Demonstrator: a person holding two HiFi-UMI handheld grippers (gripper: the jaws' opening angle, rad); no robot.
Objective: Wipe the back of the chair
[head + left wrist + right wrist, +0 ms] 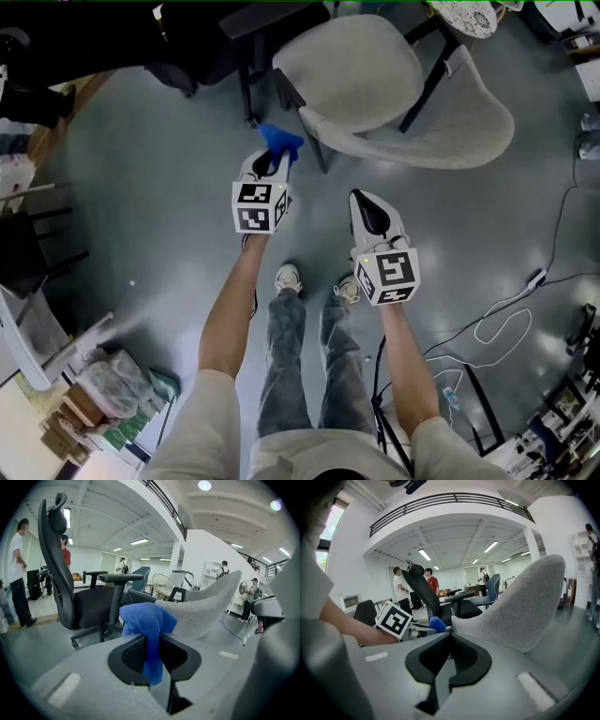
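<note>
A black office chair (70,592) is seen ahead and to the left of the left gripper (273,165). That gripper's jaws are clamped on a blue cloth (280,141), which is bunched above the tips (a tail hangs down between them). The grey chair (375,84) is found just ahead and to the right of the cloth; whether they touch cannot be made out. The right gripper (369,208) is held near the chair's back (520,606), apart from it, its jaws brought together with nothing between them.
</note>
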